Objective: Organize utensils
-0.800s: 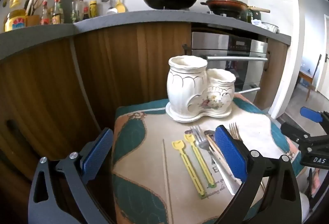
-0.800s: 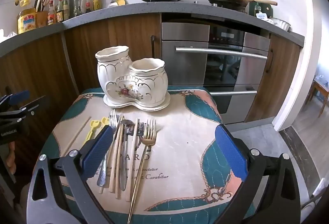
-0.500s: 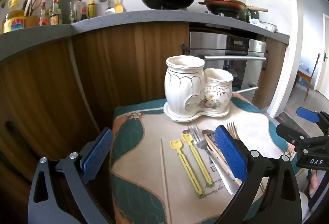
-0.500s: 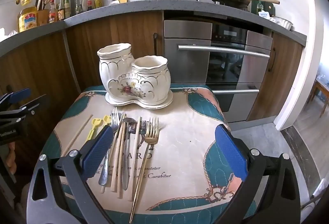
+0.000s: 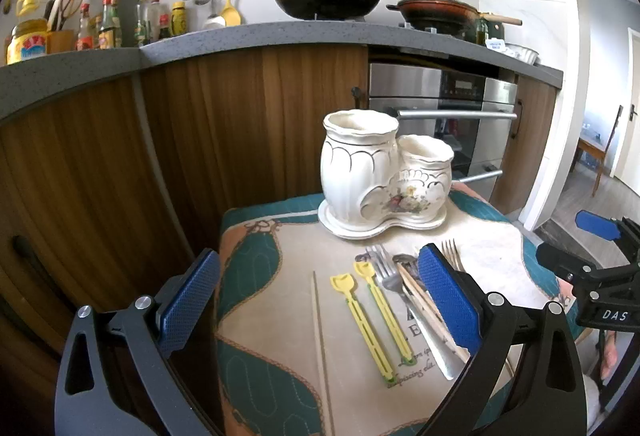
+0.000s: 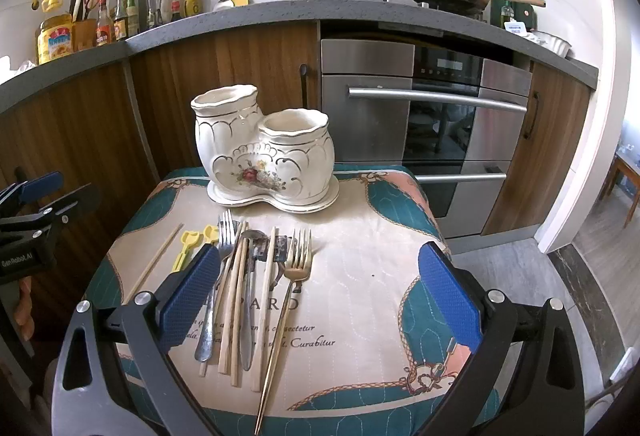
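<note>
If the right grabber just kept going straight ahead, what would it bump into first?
Probably the white ceramic holder: the right gripper, open and empty, points at it over the utensils. If it is angled downward, it might reach the cloth first; depth is unclear.

My left gripper's right pad (image 5: 448, 300) hides the spoon (image 6: 250, 276) and gold fork (image 5: 450, 250) handles; the lone chopstick's (image 5: 322, 348) near end runs off-frame.

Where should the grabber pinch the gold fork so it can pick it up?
Probably the thin handle of the gold fork, about halfway down, coming from above with the right gripper, fingers either side of the handle. The fork lies flat on the cloth, and its right side is bare, while a pale chopstick lies close on its left, nearest up by the tines.
</note>
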`<state>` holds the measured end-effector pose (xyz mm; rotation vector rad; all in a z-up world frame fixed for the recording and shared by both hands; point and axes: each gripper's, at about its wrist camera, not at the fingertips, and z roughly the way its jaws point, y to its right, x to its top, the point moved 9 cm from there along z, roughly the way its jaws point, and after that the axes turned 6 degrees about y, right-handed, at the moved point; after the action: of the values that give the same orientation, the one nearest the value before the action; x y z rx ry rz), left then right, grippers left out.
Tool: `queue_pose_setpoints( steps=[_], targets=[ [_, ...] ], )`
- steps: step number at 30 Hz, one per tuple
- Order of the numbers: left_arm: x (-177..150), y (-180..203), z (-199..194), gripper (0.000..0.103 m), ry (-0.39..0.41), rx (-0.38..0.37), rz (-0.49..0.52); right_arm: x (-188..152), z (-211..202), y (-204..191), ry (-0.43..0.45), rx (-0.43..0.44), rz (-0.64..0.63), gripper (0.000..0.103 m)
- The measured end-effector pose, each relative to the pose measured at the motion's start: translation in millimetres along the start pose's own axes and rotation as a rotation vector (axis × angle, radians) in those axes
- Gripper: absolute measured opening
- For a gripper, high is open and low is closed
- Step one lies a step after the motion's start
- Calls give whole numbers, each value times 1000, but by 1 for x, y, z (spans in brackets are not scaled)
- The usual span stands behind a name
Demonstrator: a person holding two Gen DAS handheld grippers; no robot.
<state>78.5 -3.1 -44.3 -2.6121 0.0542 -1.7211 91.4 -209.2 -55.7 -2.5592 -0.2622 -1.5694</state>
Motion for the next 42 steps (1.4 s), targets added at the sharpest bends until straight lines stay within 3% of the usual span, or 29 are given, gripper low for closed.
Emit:
queue_pose_setpoints(
  steps=[42],
  targets=[
    [2,-1,-2,98,-3,-3,-3,-3,0,-1,-5,4,-7,98]
  ],
)
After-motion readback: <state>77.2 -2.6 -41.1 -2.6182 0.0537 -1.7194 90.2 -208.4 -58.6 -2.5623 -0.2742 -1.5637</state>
